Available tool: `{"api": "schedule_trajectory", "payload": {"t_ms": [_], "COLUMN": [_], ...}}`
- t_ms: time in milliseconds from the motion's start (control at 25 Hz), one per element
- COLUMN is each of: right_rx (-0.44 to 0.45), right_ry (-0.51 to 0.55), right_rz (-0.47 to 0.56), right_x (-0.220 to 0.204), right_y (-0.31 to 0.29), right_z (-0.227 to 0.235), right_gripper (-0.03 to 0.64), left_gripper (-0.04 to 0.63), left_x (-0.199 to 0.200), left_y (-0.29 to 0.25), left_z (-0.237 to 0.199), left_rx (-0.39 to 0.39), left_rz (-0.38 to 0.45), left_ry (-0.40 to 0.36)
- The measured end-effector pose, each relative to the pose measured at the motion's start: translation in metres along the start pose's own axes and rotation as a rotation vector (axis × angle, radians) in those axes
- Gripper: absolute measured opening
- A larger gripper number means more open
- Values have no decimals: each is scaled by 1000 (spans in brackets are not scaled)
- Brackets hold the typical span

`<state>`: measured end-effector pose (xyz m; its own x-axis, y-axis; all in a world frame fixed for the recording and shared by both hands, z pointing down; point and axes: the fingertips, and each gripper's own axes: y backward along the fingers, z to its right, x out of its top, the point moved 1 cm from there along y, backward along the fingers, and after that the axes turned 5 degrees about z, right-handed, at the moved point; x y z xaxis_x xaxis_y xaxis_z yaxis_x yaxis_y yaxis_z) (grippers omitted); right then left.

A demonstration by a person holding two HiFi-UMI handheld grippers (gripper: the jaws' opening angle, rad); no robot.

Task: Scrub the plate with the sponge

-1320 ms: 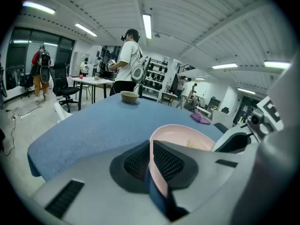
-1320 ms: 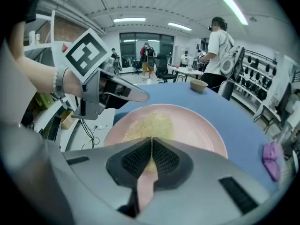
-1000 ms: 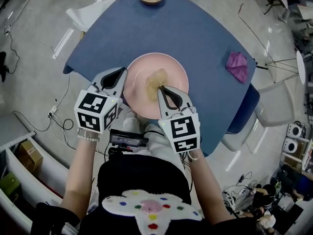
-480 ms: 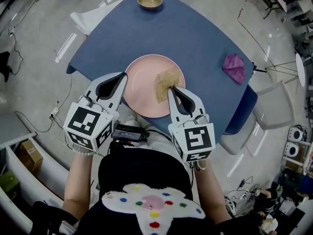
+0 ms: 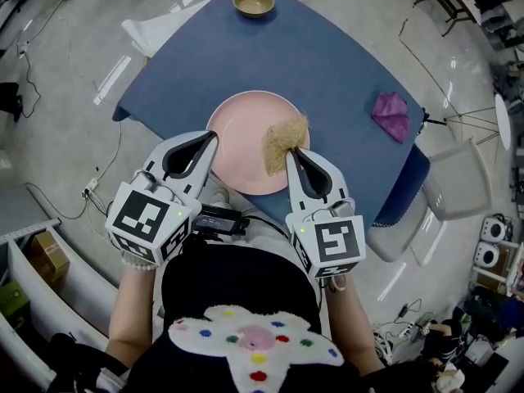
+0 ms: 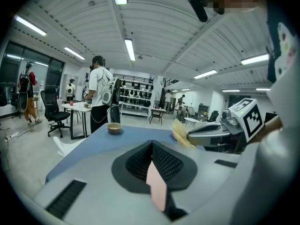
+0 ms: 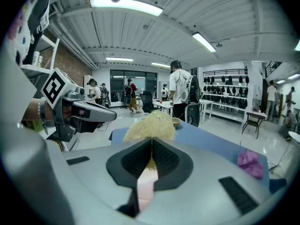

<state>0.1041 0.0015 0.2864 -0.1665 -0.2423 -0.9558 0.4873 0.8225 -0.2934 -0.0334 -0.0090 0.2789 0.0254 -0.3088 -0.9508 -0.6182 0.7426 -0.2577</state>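
Your left gripper [image 5: 210, 138] pinches the near-left rim of the round pink plate [image 5: 241, 137] on the blue table [image 5: 327, 64]. Your right gripper [image 5: 291, 152] clamps the tan fibrous sponge [image 5: 282, 140] over the plate's right side.

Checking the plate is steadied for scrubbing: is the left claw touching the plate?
Touching. The left gripper view shows the left claw shut on the rim of the pink plate, seen edge-on between its jaws.
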Motion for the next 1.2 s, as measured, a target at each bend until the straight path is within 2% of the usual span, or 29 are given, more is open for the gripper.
{"api": "schedule_trajectory", "payload": {"t_ms": [1200], "right_rx": [-26], "right_ry": [31], "right_rz": [-6], "right_x": [-1], "right_y": [8], "right_z": [3], "right_gripper": [12], "left_gripper": [11], "left_x": [6], "left_y": [-5], "left_z": [17], "left_rx": [-31], "left_rz": [33], "left_ry": [-17]}}
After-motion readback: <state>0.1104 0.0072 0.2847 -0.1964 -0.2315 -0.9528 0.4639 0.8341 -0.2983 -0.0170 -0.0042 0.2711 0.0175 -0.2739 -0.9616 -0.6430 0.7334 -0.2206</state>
